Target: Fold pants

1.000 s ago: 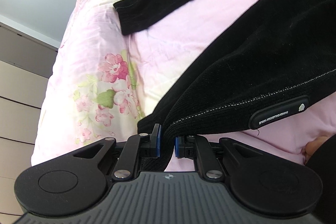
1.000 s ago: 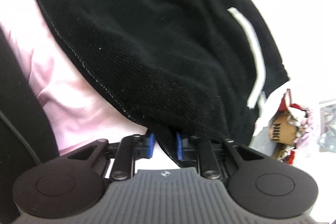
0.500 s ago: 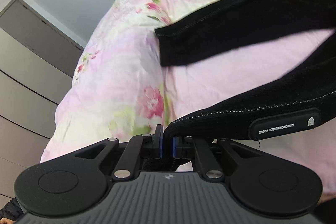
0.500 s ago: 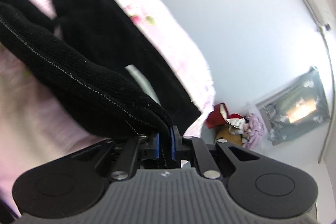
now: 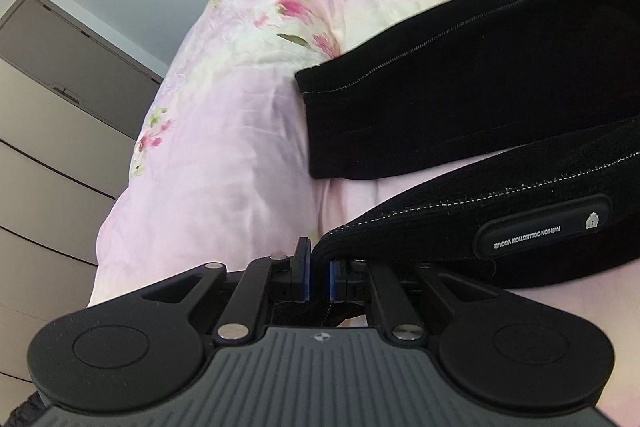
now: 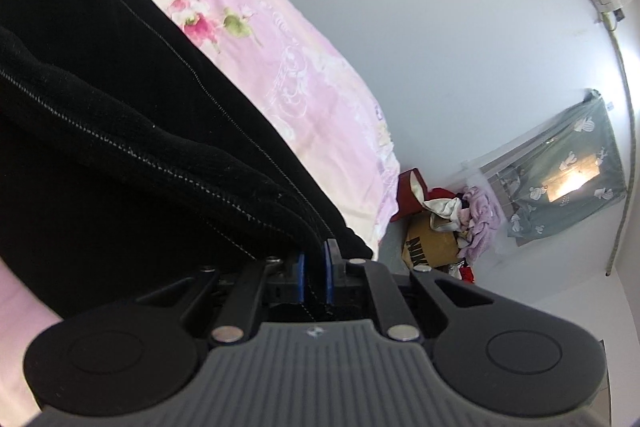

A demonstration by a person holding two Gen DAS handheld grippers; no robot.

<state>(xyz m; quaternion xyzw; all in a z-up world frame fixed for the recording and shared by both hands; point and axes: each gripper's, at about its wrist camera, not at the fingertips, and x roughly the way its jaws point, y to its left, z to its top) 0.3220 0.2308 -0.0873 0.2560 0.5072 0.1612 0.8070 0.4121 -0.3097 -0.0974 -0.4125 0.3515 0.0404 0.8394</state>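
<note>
Black pants (image 5: 500, 99) waistband is pinched in each hand-held gripper (image 5: 319, 277).

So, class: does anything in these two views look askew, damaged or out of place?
Nothing stands out. The black pants lie on the floral quilt, each gripper clamping the waistband; only a clothes pile clutters the corner.

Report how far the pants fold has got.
Done: both claws are shut on the waistband, the left claw near the rubber label, the right claw at the other end. In hand: waistband carried toward the leg hem. Left: laying it down, further folds.
</note>
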